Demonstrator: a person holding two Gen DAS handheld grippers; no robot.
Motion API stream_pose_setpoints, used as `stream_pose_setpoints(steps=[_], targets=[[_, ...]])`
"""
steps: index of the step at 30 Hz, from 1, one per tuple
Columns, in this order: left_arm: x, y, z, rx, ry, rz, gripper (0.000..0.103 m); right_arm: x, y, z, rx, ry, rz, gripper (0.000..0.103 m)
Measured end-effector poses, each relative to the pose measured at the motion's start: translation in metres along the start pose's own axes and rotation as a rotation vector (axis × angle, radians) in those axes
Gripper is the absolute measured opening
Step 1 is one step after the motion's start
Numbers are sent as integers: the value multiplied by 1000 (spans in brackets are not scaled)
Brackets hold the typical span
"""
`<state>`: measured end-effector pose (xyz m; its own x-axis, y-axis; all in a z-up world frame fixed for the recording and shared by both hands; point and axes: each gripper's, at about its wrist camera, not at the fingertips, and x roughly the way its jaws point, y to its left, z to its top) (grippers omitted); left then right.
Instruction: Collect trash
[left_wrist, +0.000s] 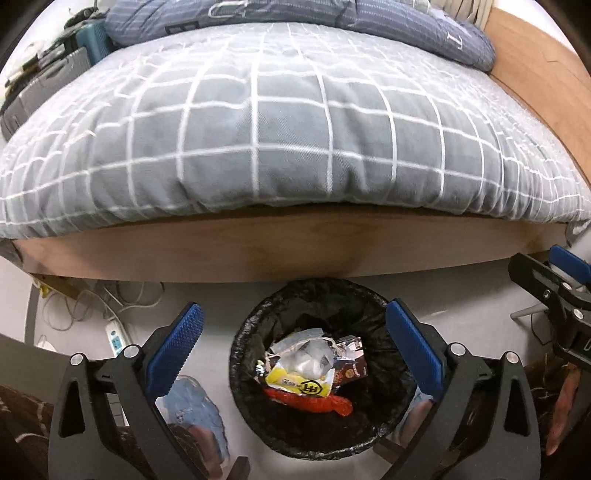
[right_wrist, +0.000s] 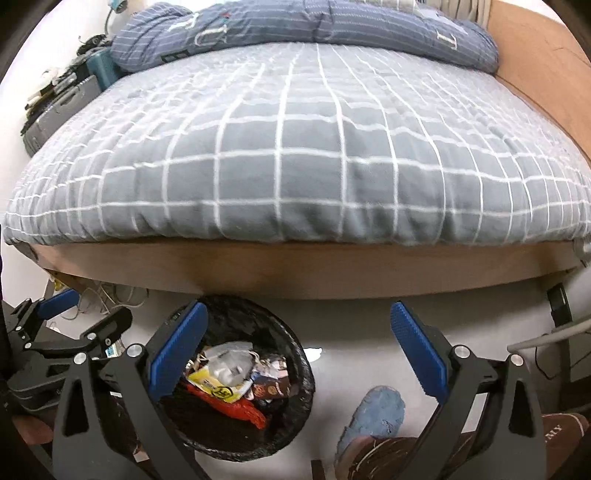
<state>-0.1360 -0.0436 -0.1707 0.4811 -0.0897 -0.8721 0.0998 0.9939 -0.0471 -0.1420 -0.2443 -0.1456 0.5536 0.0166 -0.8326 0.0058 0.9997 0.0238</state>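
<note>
A round bin lined with a black bag stands on the white floor against the bed's wooden base. It holds trash: a yellow wrapper, a red wrapper, a clear bag and dark packets. My left gripper is open and empty, its blue pads straddling the bin from above. My right gripper is open and empty, above the floor just right of the bin. The left gripper also shows at the left of the right wrist view, and the right gripper at the right edge of the left wrist view.
A bed with a grey checked cover and blue pillows fills the upper view. A power strip and cables lie under the bed at left. The person's blue slippers stand beside the bin. Cases stand at far left.
</note>
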Motion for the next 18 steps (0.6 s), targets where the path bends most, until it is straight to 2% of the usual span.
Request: stream_pose_setpoints(steps=[5, 11, 18], targets=[[-41, 8, 13, -21, -49, -12, 97, -30, 9, 13, -19, -57, -2, 95], [-104, 12, 29, -22, -144, -19, 97, -94, 18, 33, -28, -157, -8, 95], [-181, 7, 35, -4, -251, -42, 97, -165, 25, 41, -29, -230, -48, 95]])
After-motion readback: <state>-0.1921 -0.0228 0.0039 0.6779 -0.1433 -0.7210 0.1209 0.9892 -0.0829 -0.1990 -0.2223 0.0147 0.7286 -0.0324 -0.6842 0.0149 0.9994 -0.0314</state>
